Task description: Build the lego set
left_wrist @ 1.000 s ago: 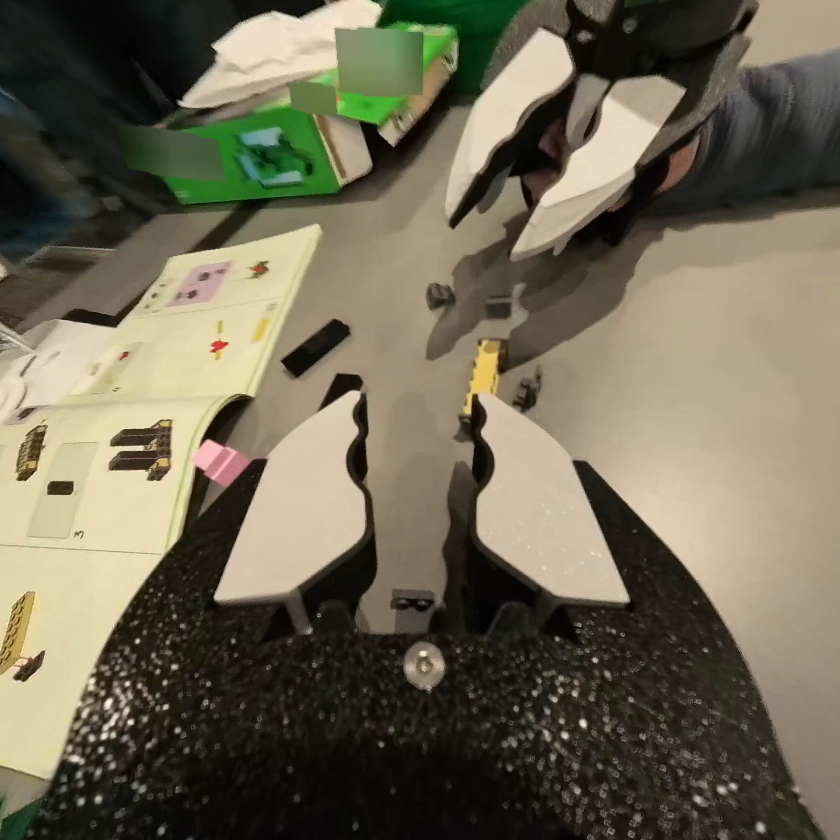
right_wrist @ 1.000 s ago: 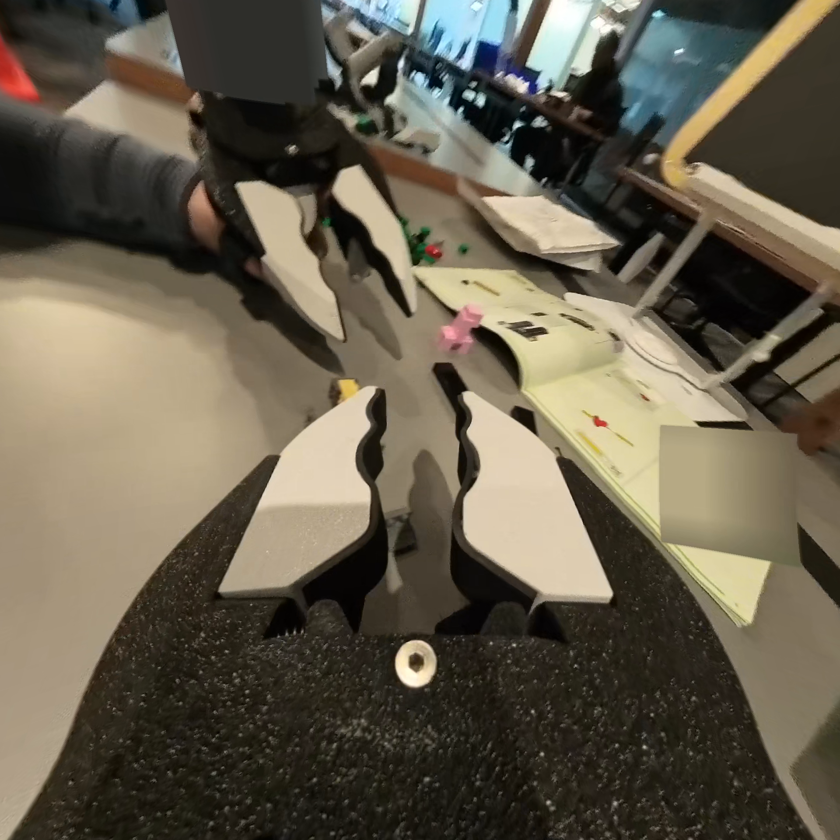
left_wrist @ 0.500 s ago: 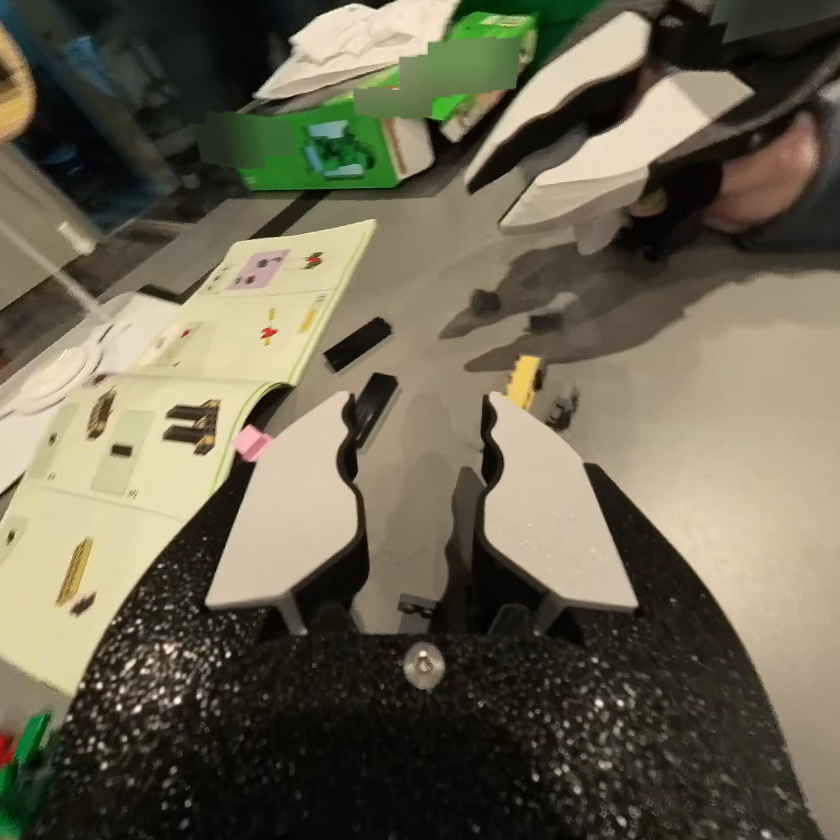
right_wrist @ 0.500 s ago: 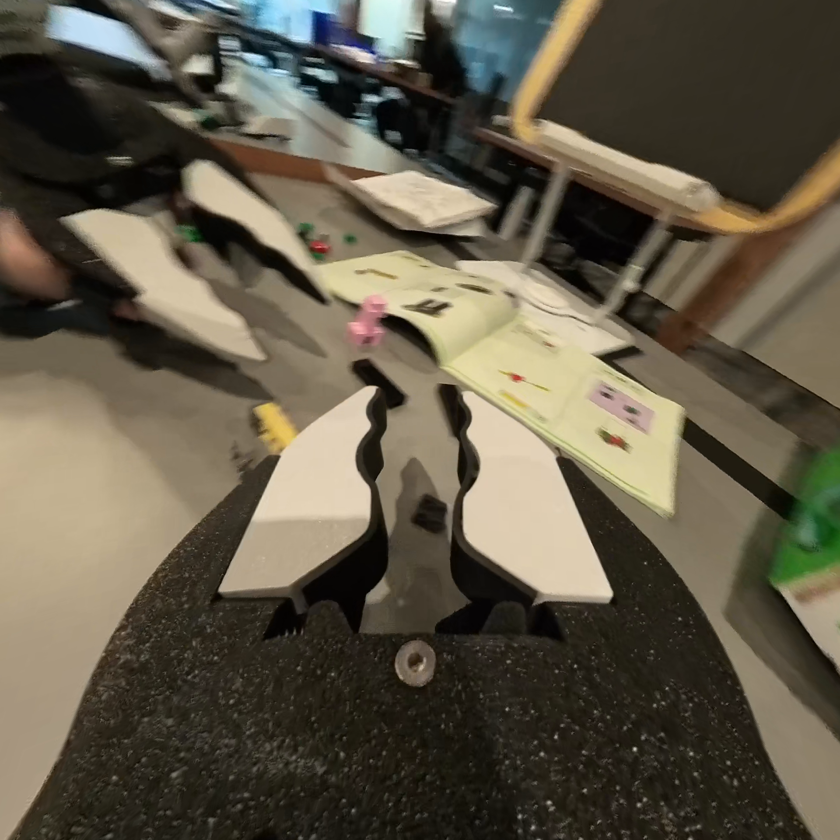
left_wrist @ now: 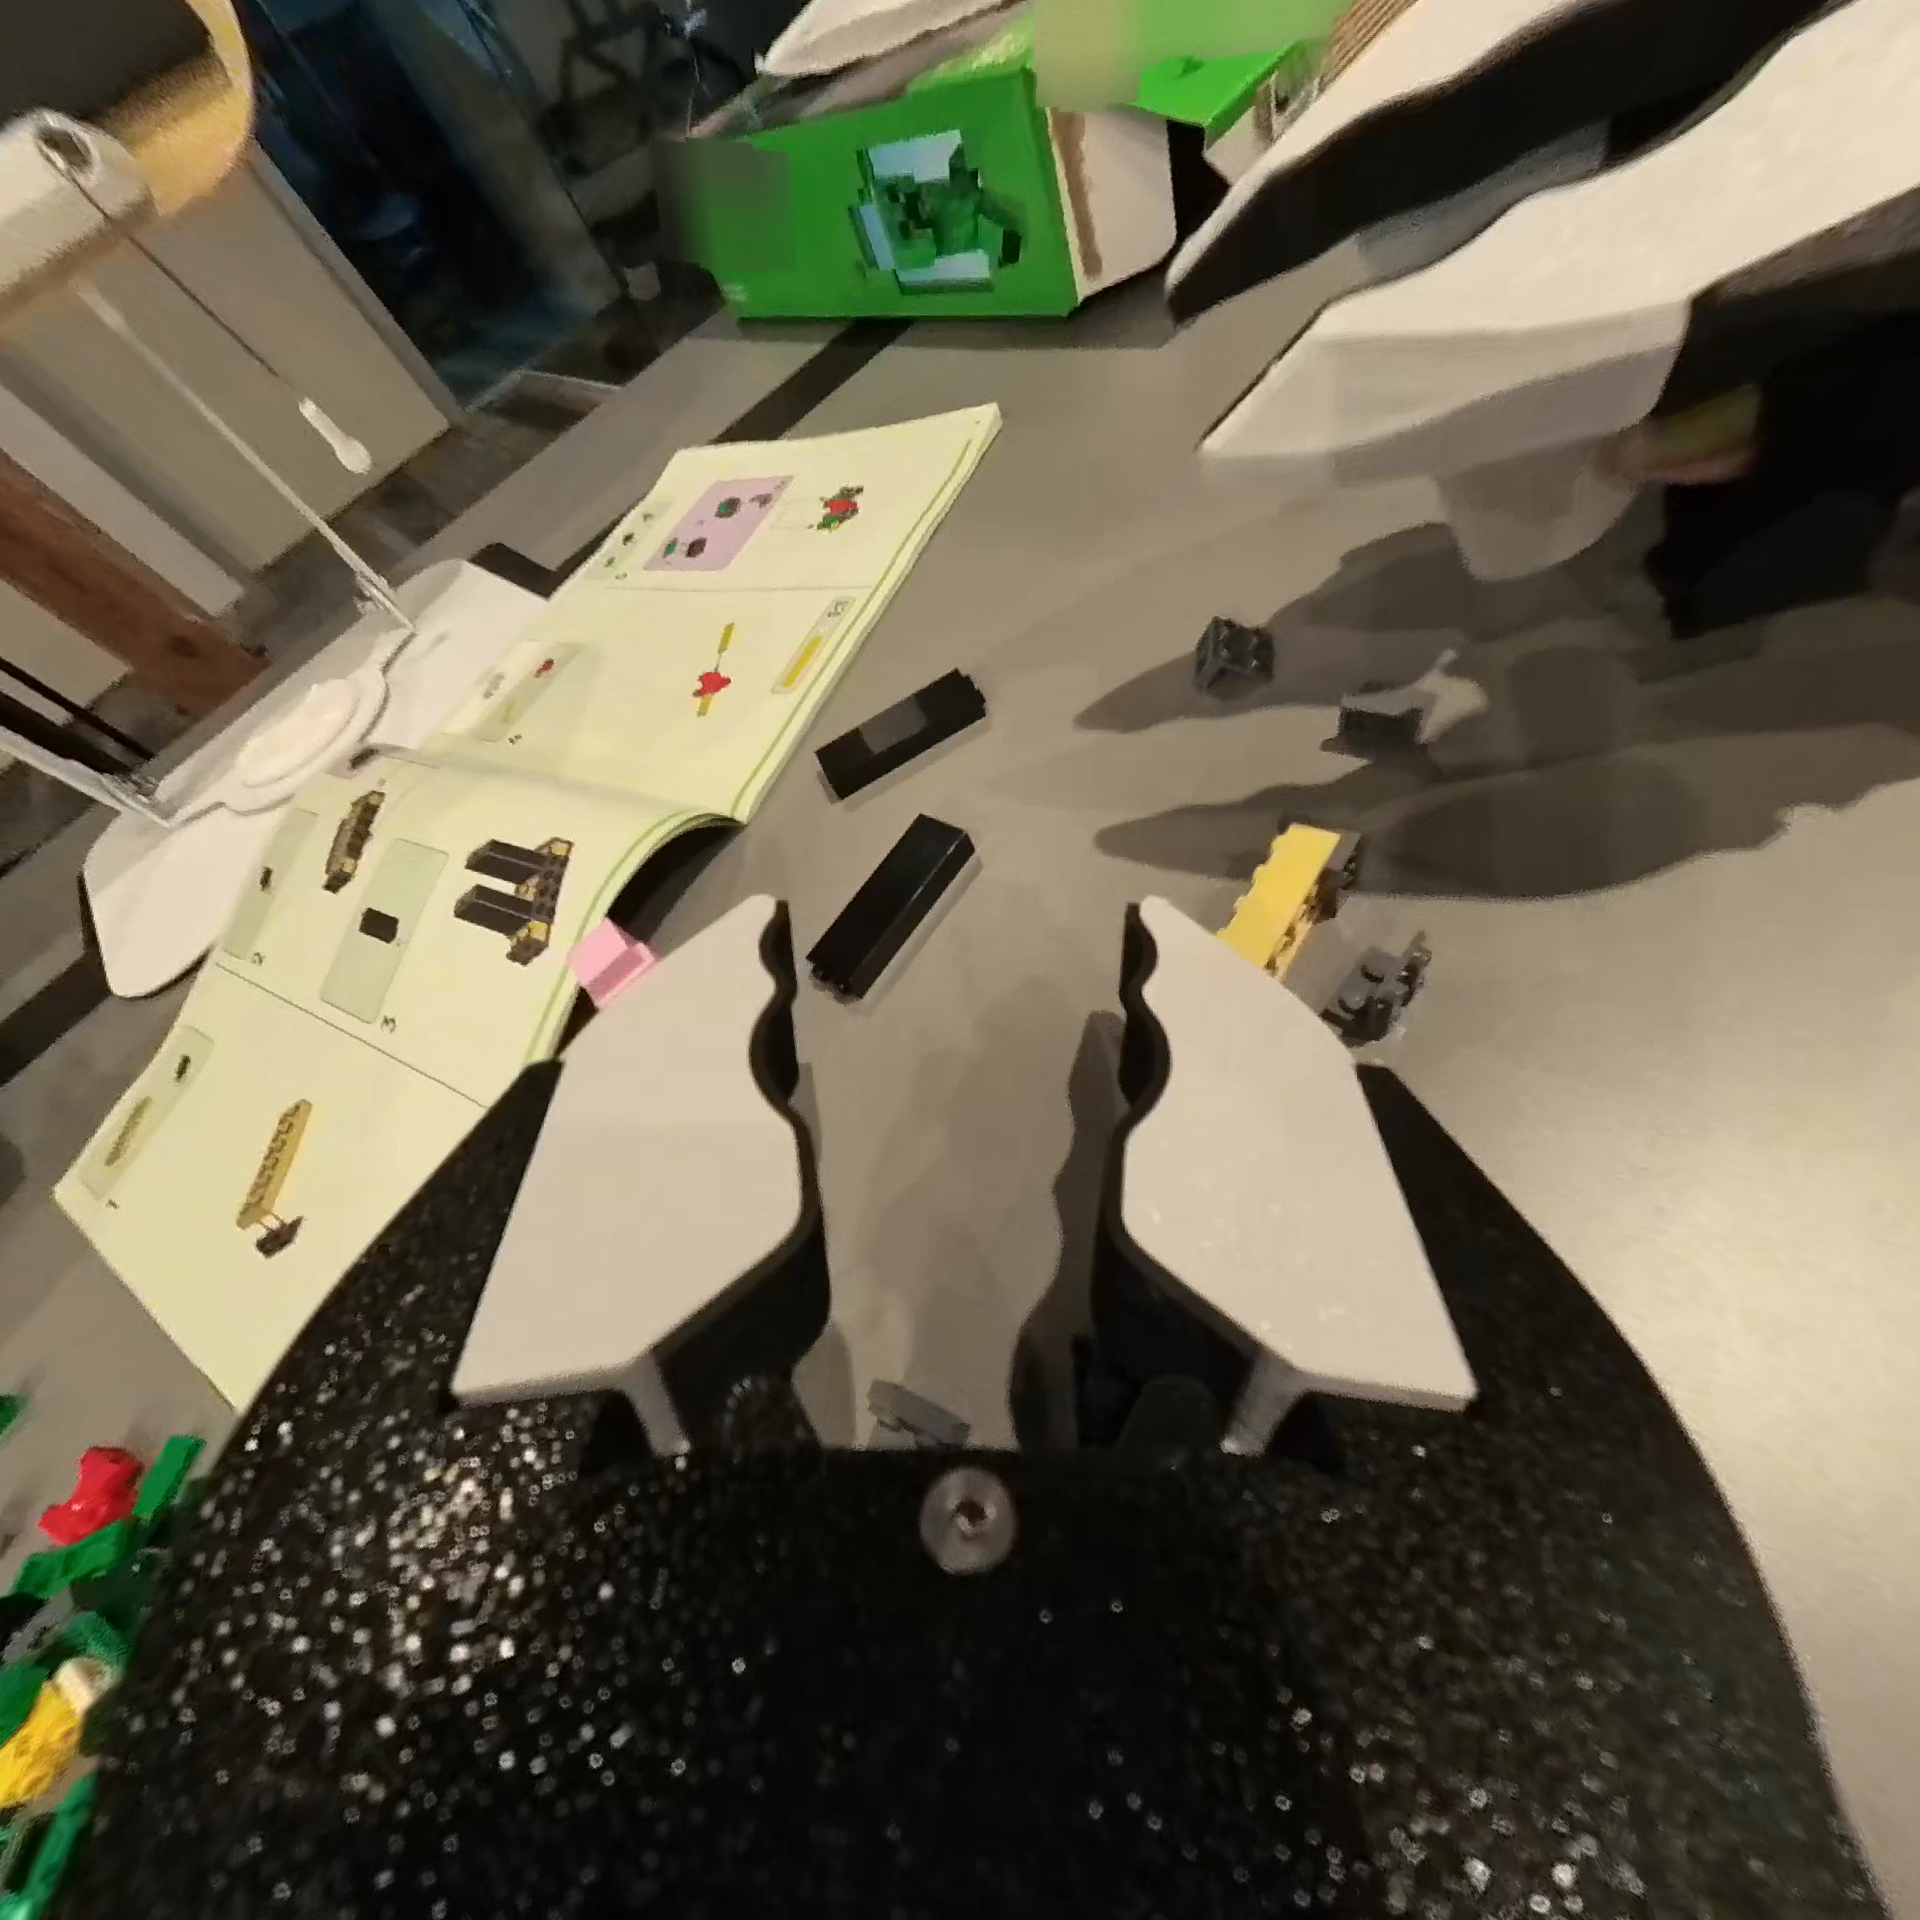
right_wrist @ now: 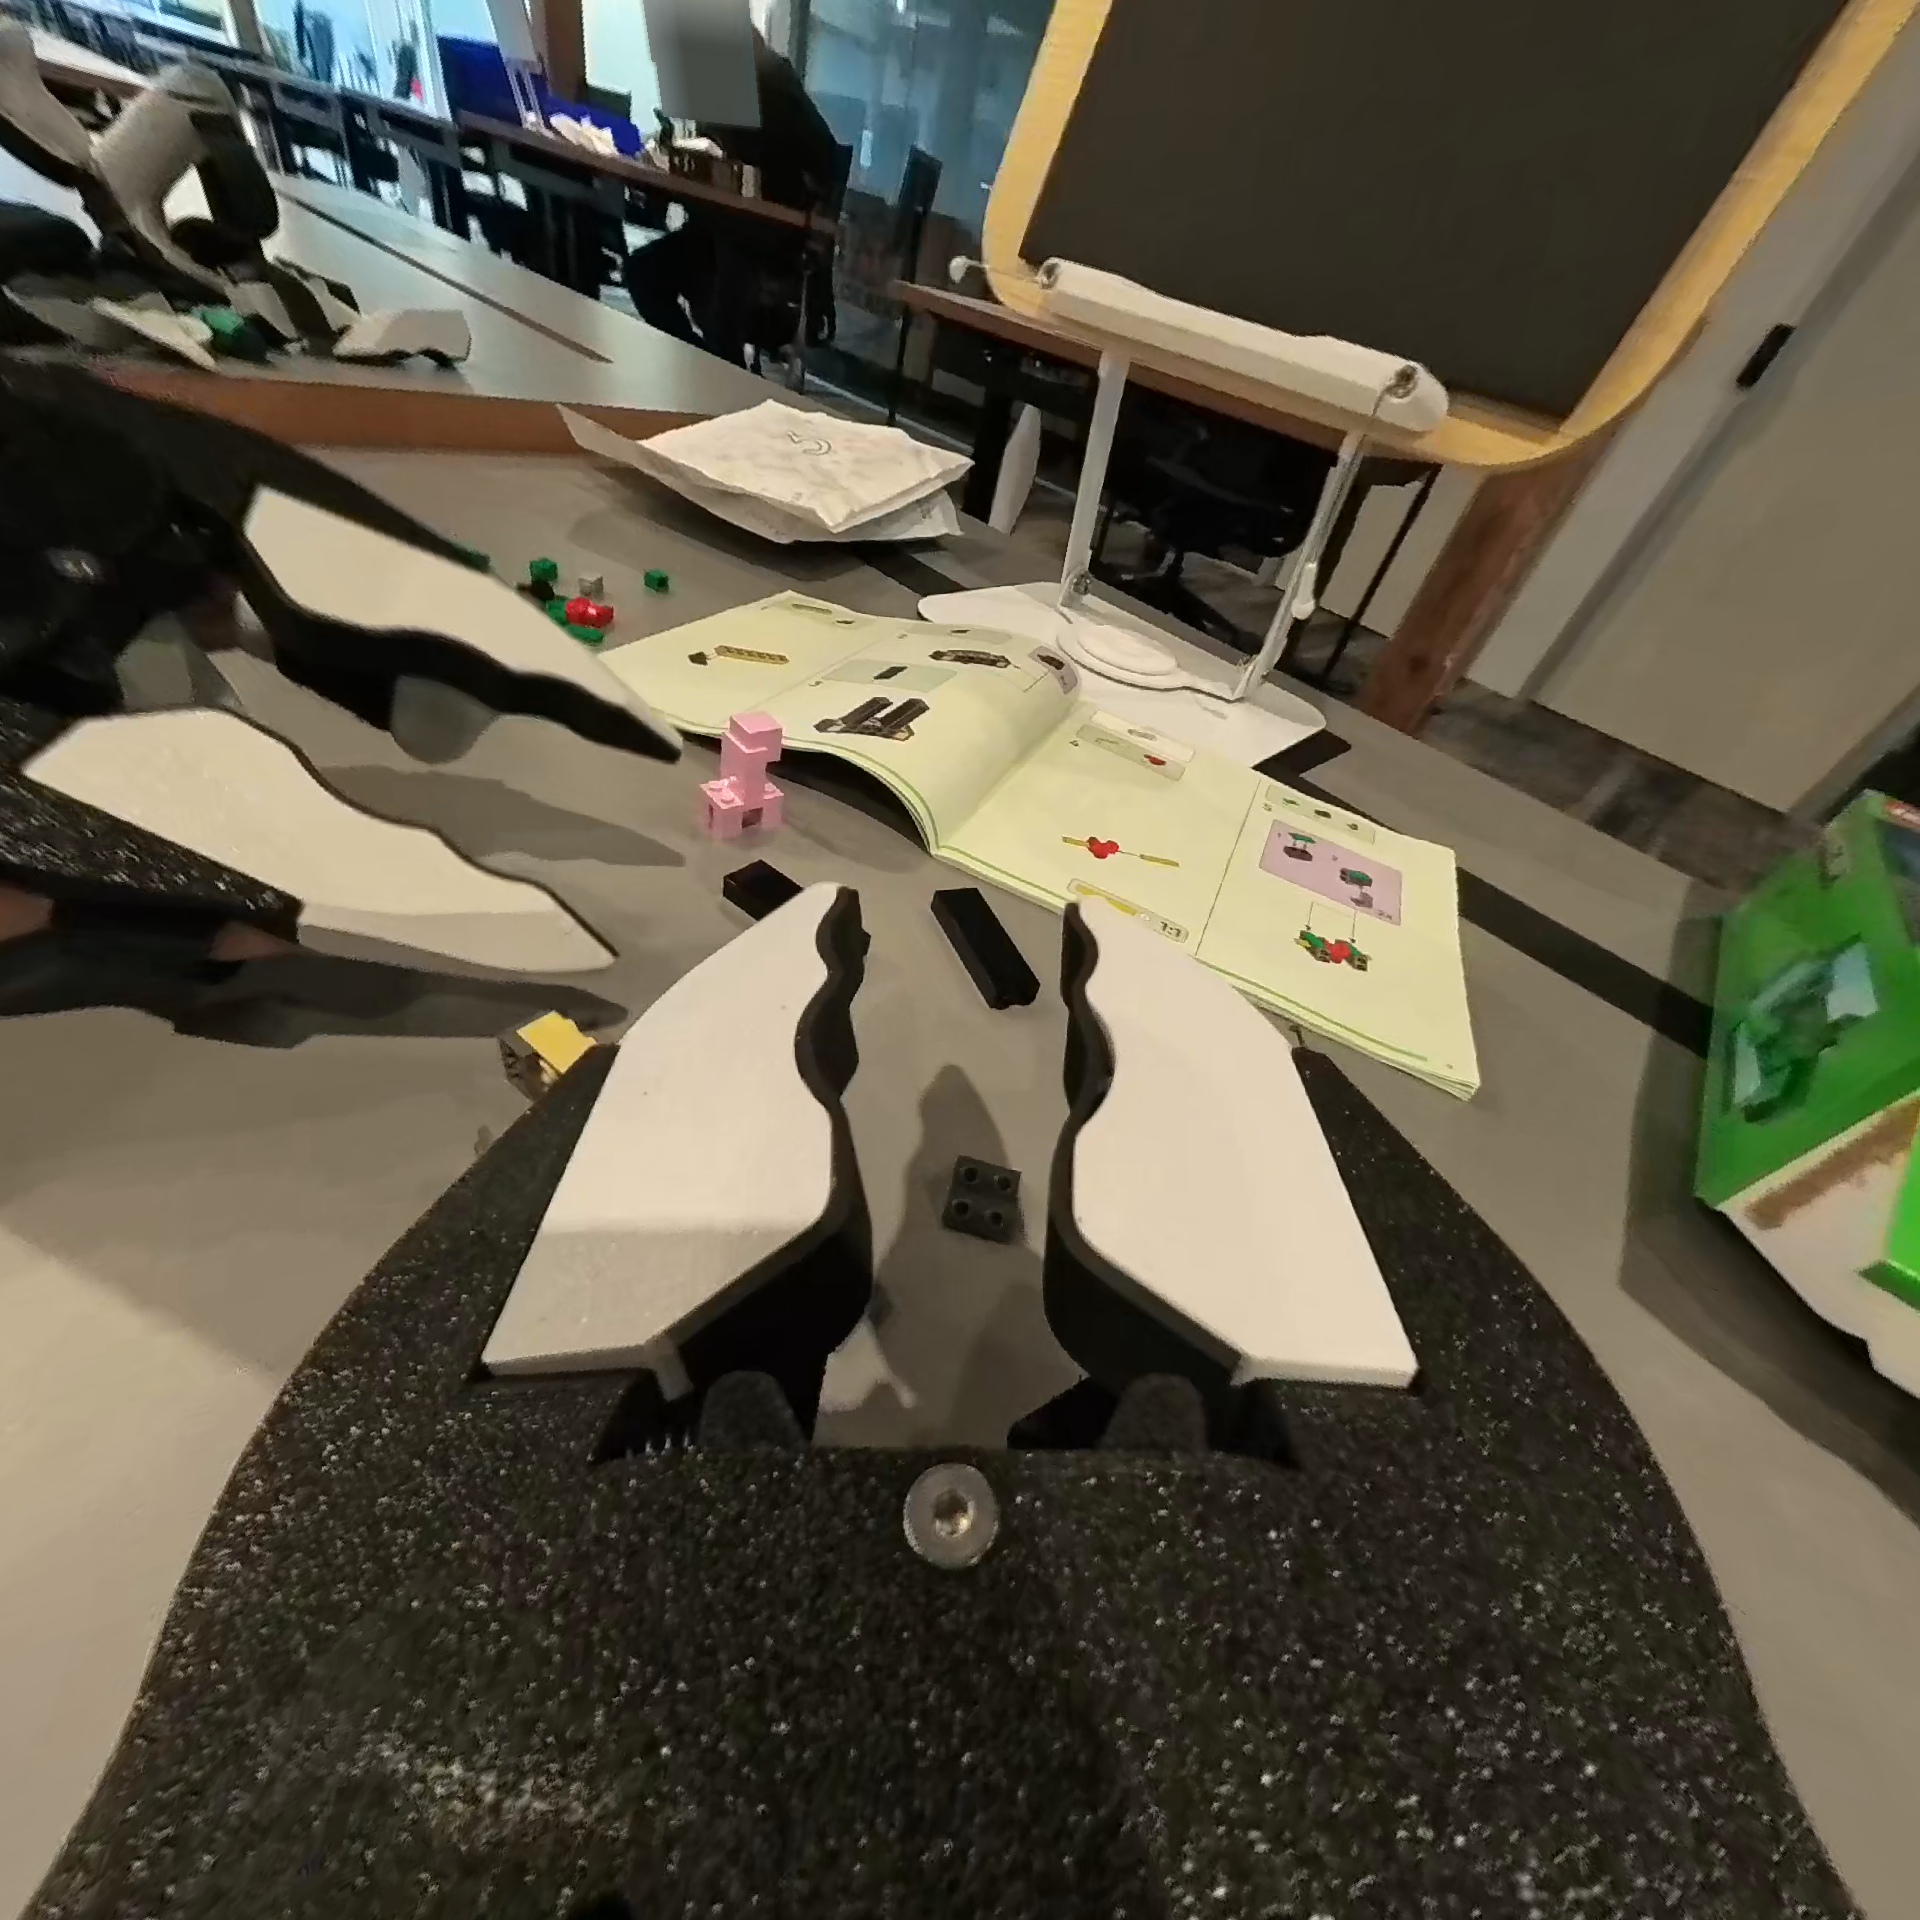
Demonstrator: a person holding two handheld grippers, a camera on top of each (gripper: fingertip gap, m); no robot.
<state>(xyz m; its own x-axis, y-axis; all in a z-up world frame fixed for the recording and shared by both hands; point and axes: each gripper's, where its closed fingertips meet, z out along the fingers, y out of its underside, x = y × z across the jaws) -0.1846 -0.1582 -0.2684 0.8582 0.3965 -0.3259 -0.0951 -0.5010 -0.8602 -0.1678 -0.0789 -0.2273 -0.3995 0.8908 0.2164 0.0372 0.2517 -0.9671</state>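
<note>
My left gripper (left_wrist: 956,925) is open and empty over the grey table. A long black brick (left_wrist: 894,920) lies just past its left fingertip, and a second black brick (left_wrist: 902,732) lies farther off. A yellow brick (left_wrist: 1288,894) lies by its right fingertip. My right gripper (right_wrist: 958,909) is open and empty above a small dark grey square piece (right_wrist: 982,1195). A black brick (right_wrist: 982,961) lies just beyond its tips. Each gripper shows in the other's view, the right (left_wrist: 1190,374) and the left (right_wrist: 634,852). The pink figure (right_wrist: 743,779) stands by the open instruction booklet (right_wrist: 1039,790).
Small dark grey pieces (left_wrist: 1231,655) are scattered on the table. A green box (left_wrist: 914,229) lies at the far side. Green and red pieces (right_wrist: 577,603), a white paper bag (right_wrist: 790,468) and a white stand (right_wrist: 1143,644) sit beyond the booklet. The long black brick (left_wrist: 894,920) lies some 5 centimeters from my left tips, 11 centimeters from my right tips.
Both grippers have stayed open. The right gripper has swung toward the booklet and now stands over the dark grey square piece. The left gripper has shifted so both black bricks show ahead.
</note>
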